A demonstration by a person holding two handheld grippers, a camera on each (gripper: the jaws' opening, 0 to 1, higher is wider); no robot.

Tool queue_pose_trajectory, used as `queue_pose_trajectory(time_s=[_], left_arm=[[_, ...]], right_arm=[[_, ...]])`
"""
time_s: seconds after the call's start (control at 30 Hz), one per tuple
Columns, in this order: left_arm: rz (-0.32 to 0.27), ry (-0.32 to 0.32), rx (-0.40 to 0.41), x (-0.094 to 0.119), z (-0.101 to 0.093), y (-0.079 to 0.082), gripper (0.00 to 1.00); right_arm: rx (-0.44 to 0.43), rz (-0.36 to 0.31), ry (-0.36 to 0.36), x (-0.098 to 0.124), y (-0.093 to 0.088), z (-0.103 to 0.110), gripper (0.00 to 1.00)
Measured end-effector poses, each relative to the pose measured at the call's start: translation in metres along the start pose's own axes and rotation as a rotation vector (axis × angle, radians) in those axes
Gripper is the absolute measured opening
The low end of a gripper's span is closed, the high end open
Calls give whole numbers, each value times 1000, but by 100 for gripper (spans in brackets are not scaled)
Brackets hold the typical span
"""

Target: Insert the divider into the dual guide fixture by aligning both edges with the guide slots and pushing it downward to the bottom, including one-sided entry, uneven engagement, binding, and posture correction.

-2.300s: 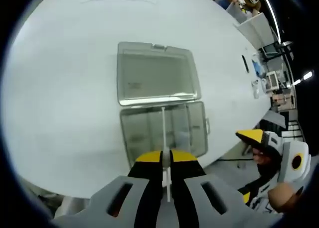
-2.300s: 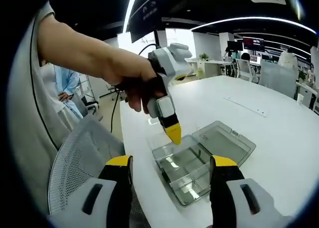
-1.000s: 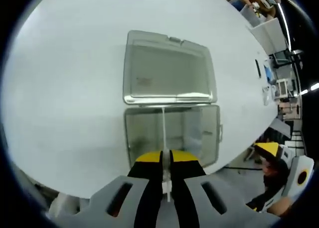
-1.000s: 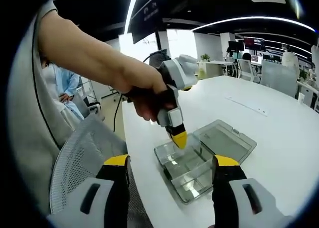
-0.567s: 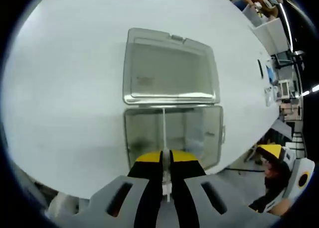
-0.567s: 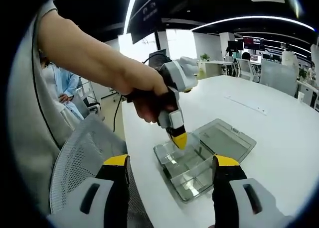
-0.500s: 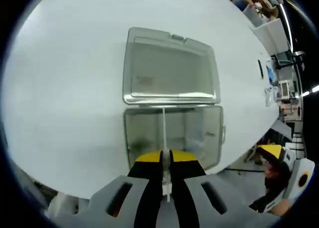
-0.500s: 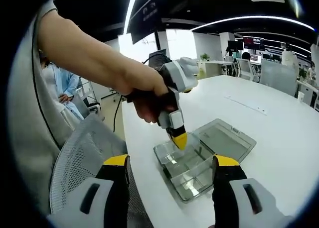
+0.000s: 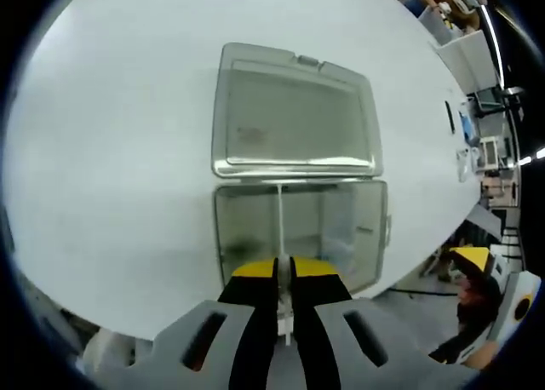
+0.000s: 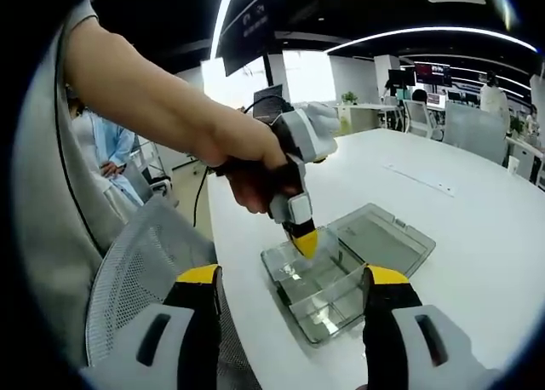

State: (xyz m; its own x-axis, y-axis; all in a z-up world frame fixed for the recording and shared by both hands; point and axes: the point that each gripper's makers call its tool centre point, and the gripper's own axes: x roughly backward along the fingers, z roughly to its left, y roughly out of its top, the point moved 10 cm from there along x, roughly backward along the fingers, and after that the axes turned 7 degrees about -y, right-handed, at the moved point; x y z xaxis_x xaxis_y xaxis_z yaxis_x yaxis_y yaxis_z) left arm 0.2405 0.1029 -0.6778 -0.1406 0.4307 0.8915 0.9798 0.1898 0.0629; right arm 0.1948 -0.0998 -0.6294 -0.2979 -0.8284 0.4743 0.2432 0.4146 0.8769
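thin divider pinched edge-on above the open case

the left gripper [image 9: 283, 271] has its jaws pressed together on the divider [image 9: 279, 224], a thin pale plate seen edge-on, running from the yellow tips out over the tray of the clear case [image 9: 300, 237]. whether its far edge has entered a guide slot is too fine to tell. the right gripper [image 10: 289, 301] hangs with its jaws spread wide and nothing between them, well back from the case [image 10: 328, 279].

the divider looks light and stiff but thin, likely to flex or bind if pushed off-square; a hold near the middle of its top edge should keep both sides level. the lid [image 9: 294, 109] lies flat open beyond the tray on the white table [image 9: 111, 151].
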Motion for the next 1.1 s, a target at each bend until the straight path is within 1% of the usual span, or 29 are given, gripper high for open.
queue_pose_trajectory(time_s=[0.3, 0.67, 1.1], left_arm=[[7, -1, -4, -1, -1, 2, 2], [7, 1, -7, -1, -1, 1, 2], [16, 22, -25, -6, -2, 0, 2]], right_arm=[[-2, 3, -1, 1, 0, 0, 65], [-5, 4, -4, 1, -1, 1, 65], [-13, 3, -6, 2, -4, 0, 65]])
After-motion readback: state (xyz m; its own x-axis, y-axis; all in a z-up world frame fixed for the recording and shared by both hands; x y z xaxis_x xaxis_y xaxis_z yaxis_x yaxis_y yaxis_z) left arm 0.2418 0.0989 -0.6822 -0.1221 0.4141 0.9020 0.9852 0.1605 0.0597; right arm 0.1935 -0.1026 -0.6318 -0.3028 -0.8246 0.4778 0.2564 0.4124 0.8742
